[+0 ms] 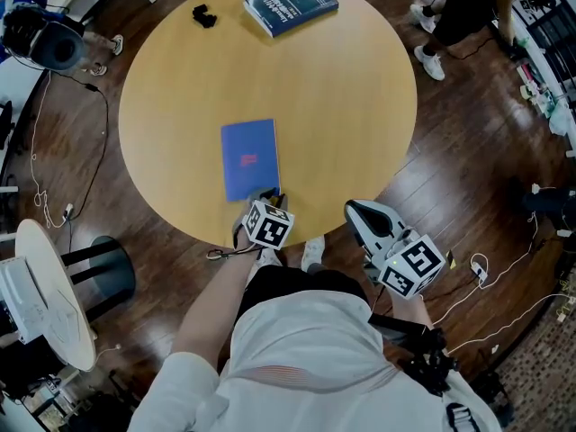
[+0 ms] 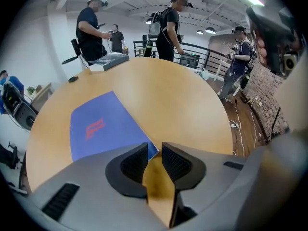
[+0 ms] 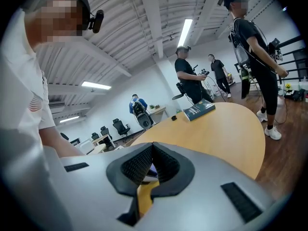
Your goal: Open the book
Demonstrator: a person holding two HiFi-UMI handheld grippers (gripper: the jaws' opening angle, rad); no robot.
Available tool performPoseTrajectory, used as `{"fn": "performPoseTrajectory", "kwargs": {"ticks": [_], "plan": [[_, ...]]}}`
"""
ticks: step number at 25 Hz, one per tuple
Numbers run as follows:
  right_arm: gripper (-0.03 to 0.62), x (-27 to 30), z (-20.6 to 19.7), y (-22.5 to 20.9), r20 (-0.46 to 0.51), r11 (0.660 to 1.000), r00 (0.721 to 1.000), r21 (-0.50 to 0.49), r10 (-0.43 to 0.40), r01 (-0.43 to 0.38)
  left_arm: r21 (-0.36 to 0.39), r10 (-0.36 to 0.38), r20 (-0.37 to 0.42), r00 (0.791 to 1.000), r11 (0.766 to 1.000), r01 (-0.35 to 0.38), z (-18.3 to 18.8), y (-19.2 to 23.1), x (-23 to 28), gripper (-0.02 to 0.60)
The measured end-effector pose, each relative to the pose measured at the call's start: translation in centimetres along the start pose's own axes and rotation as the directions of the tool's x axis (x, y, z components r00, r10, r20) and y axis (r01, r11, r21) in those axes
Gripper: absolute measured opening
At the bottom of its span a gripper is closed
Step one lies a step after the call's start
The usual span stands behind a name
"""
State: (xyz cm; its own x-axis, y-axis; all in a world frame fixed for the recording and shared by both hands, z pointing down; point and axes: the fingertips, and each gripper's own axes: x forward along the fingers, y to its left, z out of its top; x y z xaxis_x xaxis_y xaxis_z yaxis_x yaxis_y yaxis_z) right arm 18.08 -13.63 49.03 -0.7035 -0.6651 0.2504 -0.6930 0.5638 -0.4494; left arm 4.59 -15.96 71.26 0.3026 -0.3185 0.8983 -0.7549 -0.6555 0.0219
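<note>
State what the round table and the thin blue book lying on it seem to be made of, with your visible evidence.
Round table: probably wood or wood-look laminate, smooth satin finish; even tan surface with soft sheen, grain unclear. Blue book: likely paper with a thin matte card cover; it lies flat, slim, without glare.

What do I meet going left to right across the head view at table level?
small black object → thin blue book → right tongs. The thick book and left tongs overlap the blue book sideways, so they are left out.
</note>
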Motion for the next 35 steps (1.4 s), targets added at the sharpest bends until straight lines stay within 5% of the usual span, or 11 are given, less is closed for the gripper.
{"fn": "performPoseTrajectory", "kwargs": {"ticks": [8,18,28,35], "plan": [[0.0,0.2,-0.2,0.2,-0.004,1.0,1.0,0.0,0.003,-0.003,0.046,0.032,-0.004,0.999,0.998,-0.032,-0.1,-0.3,0.0,0.056],[0.0,0.4,-0.2,0.4,-0.006,1.0,1.0,0.002,0.015,-0.015,-0.039,0.012,0.055,0.998,0.999,-0.01,0.9,-0.4,-1.7,0.009],[0.0,2.5,-0.1,3.1,-0.028,0.996,0.996,-0.008,0.084,-0.084,-0.173,0.002,0.236,0.972,0.984,0.039,3.3,0.9,-9.4,0.009],[0.0,6.0,-0.2,6.5,-0.051,0.986,0.986,-0.025,0.161,-0.163,-0.353,0.101,0.338,0.936,0.935,0.027,2.0,5.9,-15.3,0.009]]}}
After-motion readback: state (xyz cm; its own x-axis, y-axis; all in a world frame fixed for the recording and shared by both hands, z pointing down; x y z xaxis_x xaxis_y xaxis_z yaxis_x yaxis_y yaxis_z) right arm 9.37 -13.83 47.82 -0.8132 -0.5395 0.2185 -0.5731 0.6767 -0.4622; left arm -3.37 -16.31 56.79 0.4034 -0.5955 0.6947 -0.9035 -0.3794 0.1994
